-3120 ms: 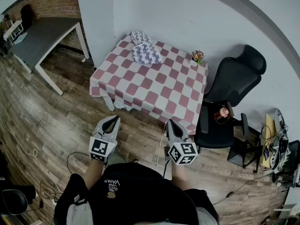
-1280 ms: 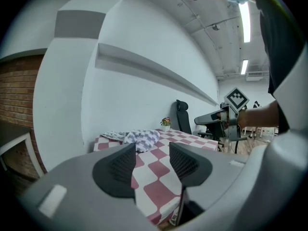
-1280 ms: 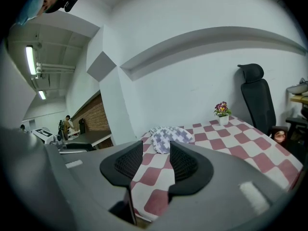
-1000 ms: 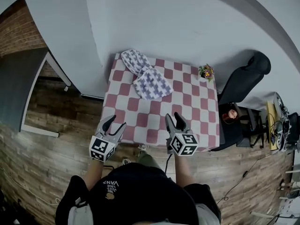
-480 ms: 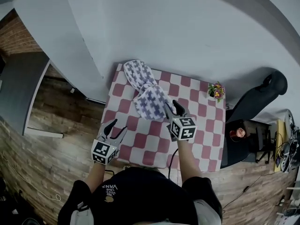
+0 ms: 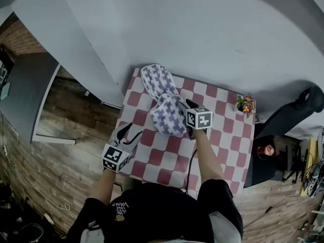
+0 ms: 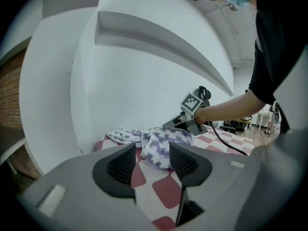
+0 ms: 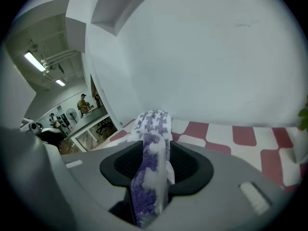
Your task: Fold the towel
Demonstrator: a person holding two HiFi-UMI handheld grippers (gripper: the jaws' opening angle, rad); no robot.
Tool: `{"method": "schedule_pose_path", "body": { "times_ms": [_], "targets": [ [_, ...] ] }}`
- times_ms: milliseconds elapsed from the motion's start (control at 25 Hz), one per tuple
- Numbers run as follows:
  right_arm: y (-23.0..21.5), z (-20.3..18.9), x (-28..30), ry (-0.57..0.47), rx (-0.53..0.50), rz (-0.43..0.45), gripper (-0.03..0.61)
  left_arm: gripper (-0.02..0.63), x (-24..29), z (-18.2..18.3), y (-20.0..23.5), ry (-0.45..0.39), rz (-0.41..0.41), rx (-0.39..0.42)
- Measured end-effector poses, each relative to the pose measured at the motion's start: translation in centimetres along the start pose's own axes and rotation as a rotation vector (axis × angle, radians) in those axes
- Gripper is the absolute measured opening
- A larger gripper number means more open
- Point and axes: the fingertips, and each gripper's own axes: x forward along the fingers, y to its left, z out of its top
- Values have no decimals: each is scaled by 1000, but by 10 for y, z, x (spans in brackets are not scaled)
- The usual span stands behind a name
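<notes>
The head view looks steeply down from above the person onto the checked table [image 6: 218, 131], taking in both tools. The left gripper [image 6: 131, 131] view skims low over the tabletop, with the towel [image 7: 161, 142] just ahead of its jaws and the right gripper [image 7: 169, 125] beyond. The right gripper view sits tight against the towel, facing the white wall [image 8: 216, 57]. All three views share the towel.

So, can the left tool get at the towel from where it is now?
Probably yes: the left tool, jaws apart, faces the towel across bare checked tablecloth, nothing between. The right tool is on its other side.
</notes>
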Motion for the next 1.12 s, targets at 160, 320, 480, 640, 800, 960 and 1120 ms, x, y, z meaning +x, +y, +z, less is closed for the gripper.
{"method": "schedule_pose_path", "body": {
  "times_ms": [160,320,480,640,800,960,1120],
  "targets": [
    [6,-6,0,10,-17,-4,67,193,9,-1,12,10,-50,8],
    [38,8,-32,-106,-98,-4,31,193,16,0,17,19,-138,24],
    [81,5,-74,-191,-174,13,28,193,31,7,17,5,-233,24],
    [118,-21,-107,-232,-183,7,28,193,49,17,25,-27,-297,-35],
    [137,-55,-131,-252,-121,-24,28,193,71,25,27,-36,-344,-59],
    [149,-83,-148,-257,-78,-67,26,228,100,15,19,22,-391,-11],
    [161,-106,-165,-274,-30,-100,26,307,131,-13,14,110,-401,18]
  ]
}}
